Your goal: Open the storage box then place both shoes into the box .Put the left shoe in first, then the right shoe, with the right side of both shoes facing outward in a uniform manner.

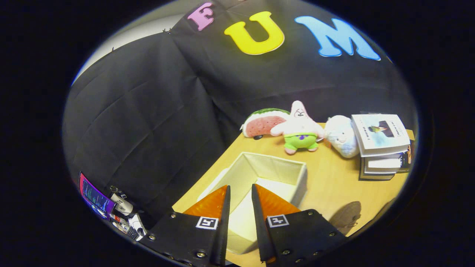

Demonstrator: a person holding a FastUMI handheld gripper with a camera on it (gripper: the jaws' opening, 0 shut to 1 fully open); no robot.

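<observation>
On the light wooden desk (334, 185), gripper view: the cream fabric storage box (259, 178) sits just ahead of and partly under the gripper (241, 191), top open, interior empty so far as visible. Fingers a narrow gap apart, holding nothing; the box's pale inside shows between them. No shoes seen from this angle.

Beyond the box, at 12 o'clock from it: a watermelon-slice plush (264, 124), a pink starfish plush in green shorts (300, 129), and a white round plush (341, 135), in a row along the desk's far edge. At 2 o'clock from the box: a stack of books (382, 148) with a white cover on top. At 8 o'clock from the fingers, off the desk edge, a small cluster of equipment with a lit screen (94, 196).

Judgement: box appears opened; the step in hand is fetching the left shoe. To do it well, widen the fingers before approach, grip the shoe at the collar or heel, and orient it before lowering so its right side faces outward. Enter the box from above, clear of the soft walls, which will likely buckle if nudged.
</observation>
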